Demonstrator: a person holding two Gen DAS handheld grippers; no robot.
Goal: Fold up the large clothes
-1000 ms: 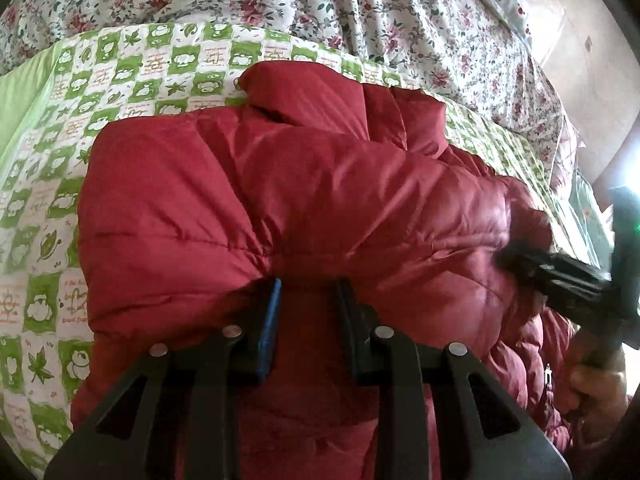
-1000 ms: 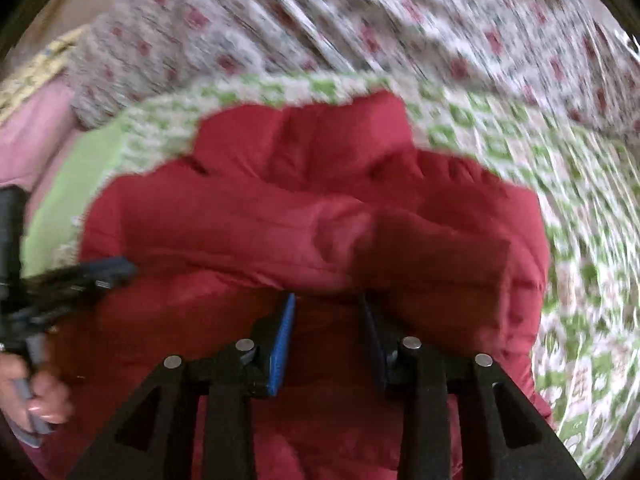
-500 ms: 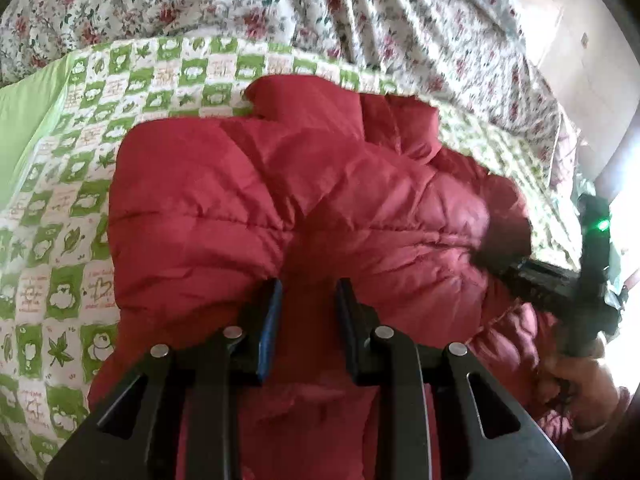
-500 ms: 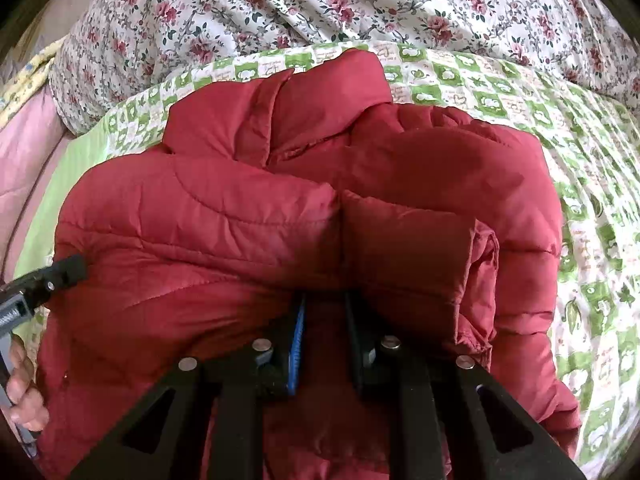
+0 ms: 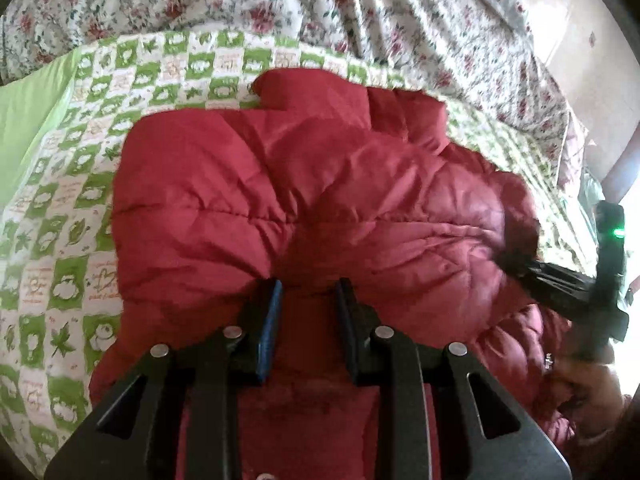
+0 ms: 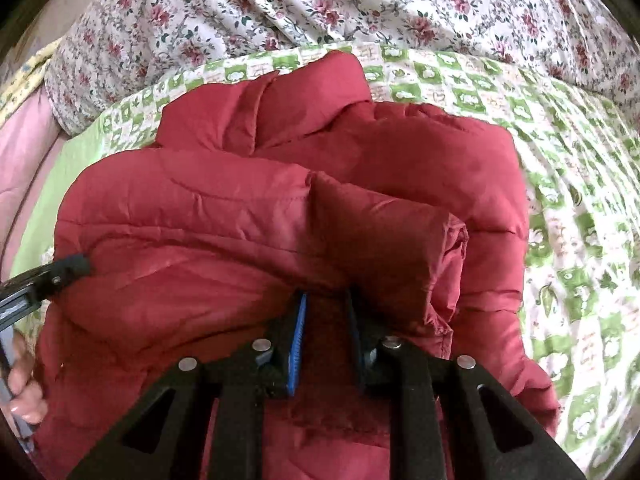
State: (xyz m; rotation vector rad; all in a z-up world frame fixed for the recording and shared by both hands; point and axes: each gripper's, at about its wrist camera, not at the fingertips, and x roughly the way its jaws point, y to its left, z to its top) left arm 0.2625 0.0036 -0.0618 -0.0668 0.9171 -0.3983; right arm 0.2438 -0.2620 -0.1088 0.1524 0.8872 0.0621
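Right wrist alone shows the jacket's (image 6: 280, 240) folded sleeve (image 6: 384, 240).

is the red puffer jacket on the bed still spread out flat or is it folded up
Partly folded. The red jacket is bunched on the green checked quilt, and a sleeve is doubled over on its front.

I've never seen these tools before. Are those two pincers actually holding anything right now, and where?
Both grip the red padded jacket along its near edge: the left gripper and the right gripper each pinch a bunch of fabric there.
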